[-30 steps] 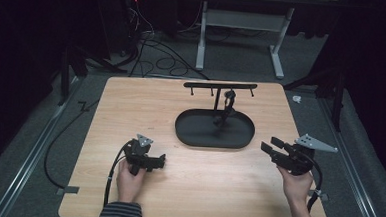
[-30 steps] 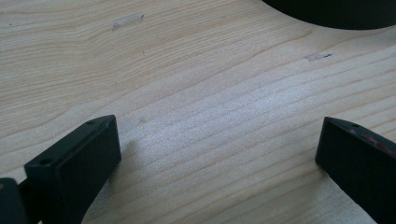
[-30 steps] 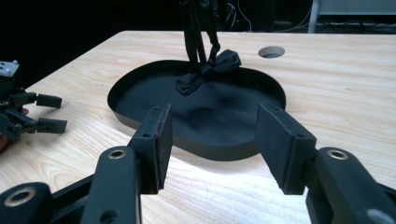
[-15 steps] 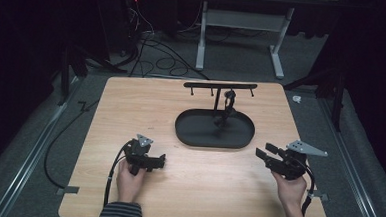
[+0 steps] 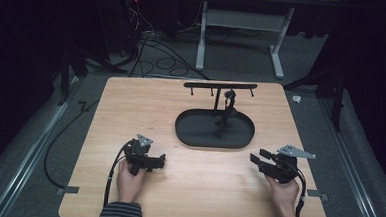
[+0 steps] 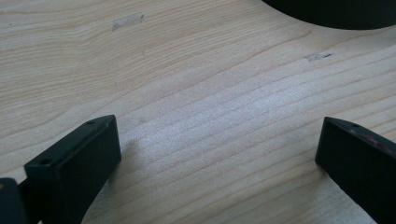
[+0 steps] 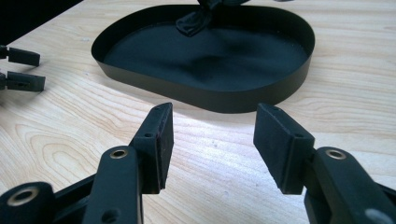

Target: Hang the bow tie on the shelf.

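A black oval tray (image 5: 187,135) lies at the middle of the wooden table. A thin black T-shaped rack (image 5: 202,85) with small hooks rises from it, and a dark limp item (image 5: 228,104) hangs from the rack down into the tray (image 7: 210,99). My left gripper (image 5: 159,162) rests low on the table to the tray's front left, open, with bare wood between its jaws (image 6: 217,140). My right gripper (image 5: 257,159) sits to the tray's front right and points at the tray, its jaws (image 7: 215,116) open and empty. The dark item (image 7: 194,21) touches the tray floor.
The table (image 5: 131,105) is bare wood with small tape marks (image 6: 128,19). In the right gripper view, the left gripper (image 7: 21,70) shows far off at the left edge. Behind the table, cables (image 5: 149,41) and a white stand frame (image 5: 244,41) lie on the dark floor.
My right gripper has sunk toward the table and drawn a little nearer the front edge. The left gripper has stayed where it was.
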Available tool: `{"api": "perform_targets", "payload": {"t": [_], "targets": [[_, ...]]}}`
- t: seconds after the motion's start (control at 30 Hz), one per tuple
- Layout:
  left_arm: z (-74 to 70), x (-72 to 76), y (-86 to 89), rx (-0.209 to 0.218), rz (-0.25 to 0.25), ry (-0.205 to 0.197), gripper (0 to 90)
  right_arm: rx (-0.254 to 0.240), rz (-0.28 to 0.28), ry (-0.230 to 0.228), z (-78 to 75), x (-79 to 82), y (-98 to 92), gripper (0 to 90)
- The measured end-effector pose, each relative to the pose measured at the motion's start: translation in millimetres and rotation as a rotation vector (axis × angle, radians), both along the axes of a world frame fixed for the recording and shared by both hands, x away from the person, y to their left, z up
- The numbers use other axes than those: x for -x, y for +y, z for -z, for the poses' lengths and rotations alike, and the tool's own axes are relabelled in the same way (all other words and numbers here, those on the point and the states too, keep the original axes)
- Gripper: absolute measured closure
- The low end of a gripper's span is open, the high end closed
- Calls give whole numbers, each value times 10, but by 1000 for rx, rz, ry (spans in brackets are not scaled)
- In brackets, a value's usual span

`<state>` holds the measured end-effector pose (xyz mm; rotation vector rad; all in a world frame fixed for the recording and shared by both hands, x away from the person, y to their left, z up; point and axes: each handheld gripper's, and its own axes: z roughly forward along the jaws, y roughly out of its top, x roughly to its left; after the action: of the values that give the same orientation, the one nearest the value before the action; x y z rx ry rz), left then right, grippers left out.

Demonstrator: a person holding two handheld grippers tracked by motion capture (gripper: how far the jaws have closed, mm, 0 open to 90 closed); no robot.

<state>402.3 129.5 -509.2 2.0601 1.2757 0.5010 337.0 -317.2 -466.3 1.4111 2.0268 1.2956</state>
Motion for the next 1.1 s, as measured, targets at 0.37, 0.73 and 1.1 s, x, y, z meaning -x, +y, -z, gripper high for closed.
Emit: {"api": "perform_targets", "payload": {"t": [0.37,0.73,1.1], "targets": [[0,0,0,0,0,0,4,39,-1,24,137,-49,76,485],[0,0,0,0,0,0,4,120,9,54,283,-103,153,474],[0,0,0,0,0,0,4,220,9,64,342,-119,244,457]]}}
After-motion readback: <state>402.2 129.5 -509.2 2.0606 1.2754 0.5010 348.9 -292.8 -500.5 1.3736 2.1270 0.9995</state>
